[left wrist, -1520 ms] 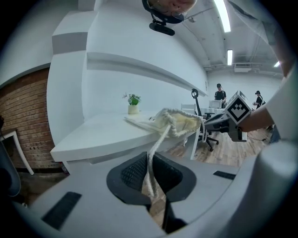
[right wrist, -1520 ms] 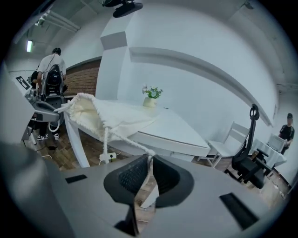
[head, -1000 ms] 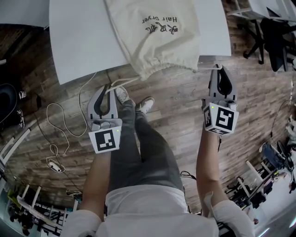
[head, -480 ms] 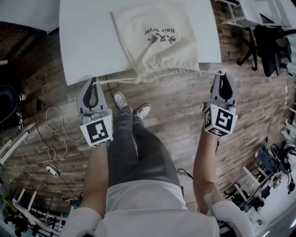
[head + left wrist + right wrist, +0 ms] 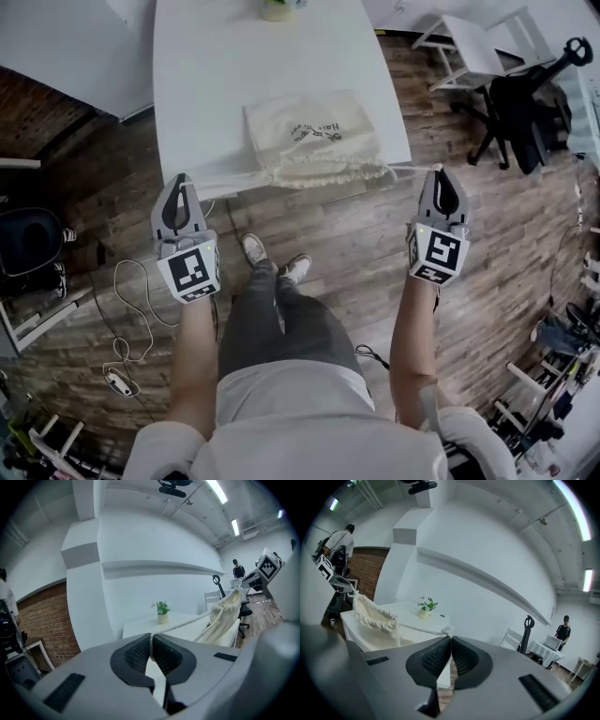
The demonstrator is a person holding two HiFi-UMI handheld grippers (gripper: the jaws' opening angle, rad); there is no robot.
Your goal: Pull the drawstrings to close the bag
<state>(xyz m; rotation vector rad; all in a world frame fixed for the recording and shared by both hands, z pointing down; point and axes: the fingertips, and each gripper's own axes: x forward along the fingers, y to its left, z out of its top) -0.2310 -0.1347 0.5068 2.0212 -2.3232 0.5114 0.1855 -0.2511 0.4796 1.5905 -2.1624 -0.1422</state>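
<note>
Cream bag, mouth puckered, left gripper and right gripper jaws pinching taut drawstrings

Left gripper and right gripper held apart, jaws clamped shut.

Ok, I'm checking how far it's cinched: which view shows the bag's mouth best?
The head view: the bag's mouth shows from above, ruffled across its whole width. Both gripper views see it from one end, so its width is foreshortened.

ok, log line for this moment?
left gripper: shut on left drawstring | right gripper: shut on right drawstring | bag: on table, mouth gathered
</note>
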